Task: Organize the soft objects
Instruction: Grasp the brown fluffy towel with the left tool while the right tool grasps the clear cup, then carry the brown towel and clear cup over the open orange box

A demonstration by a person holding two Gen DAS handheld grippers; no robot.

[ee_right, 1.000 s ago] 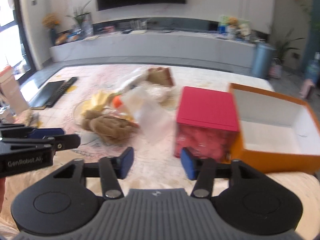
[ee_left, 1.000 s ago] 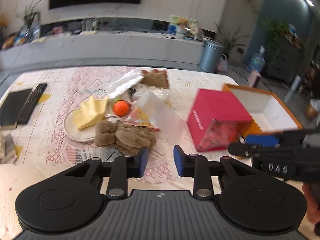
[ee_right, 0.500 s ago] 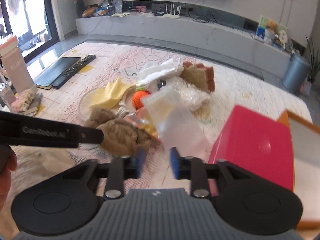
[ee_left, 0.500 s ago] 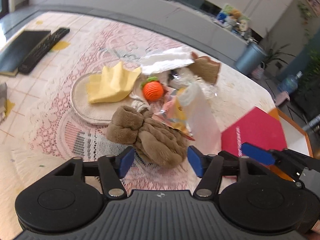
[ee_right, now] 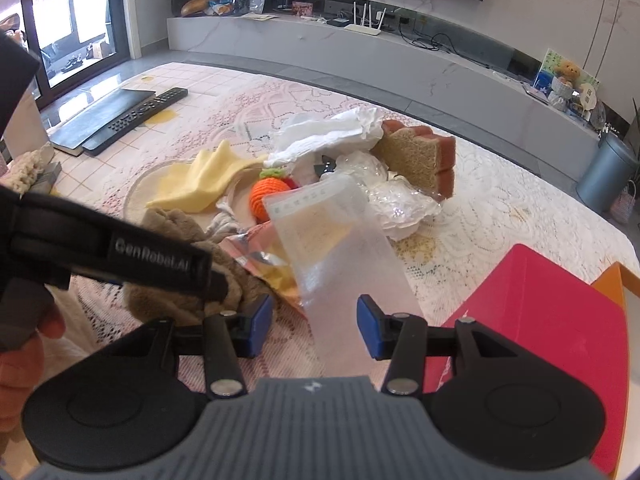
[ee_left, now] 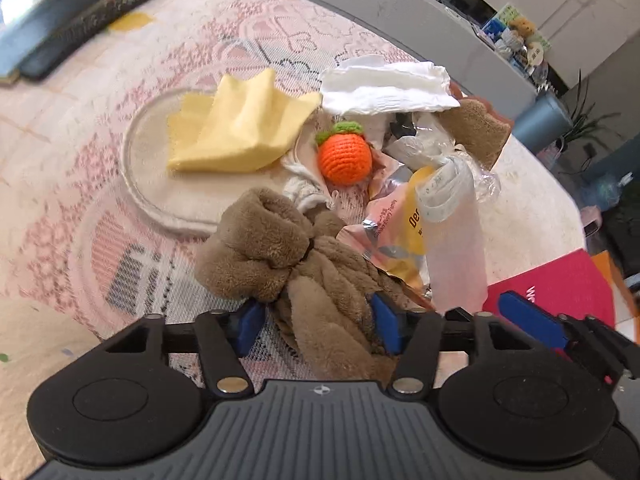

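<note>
The left gripper (ee_left: 318, 328), jaws closing, straddles the near end of the brown plush towel (ee_left: 296, 264) at the pile's near edge. The right gripper (ee_right: 314, 326), about half open, straddles a clear plastic bag (ee_right: 344, 264), pads apart from it.
</note>
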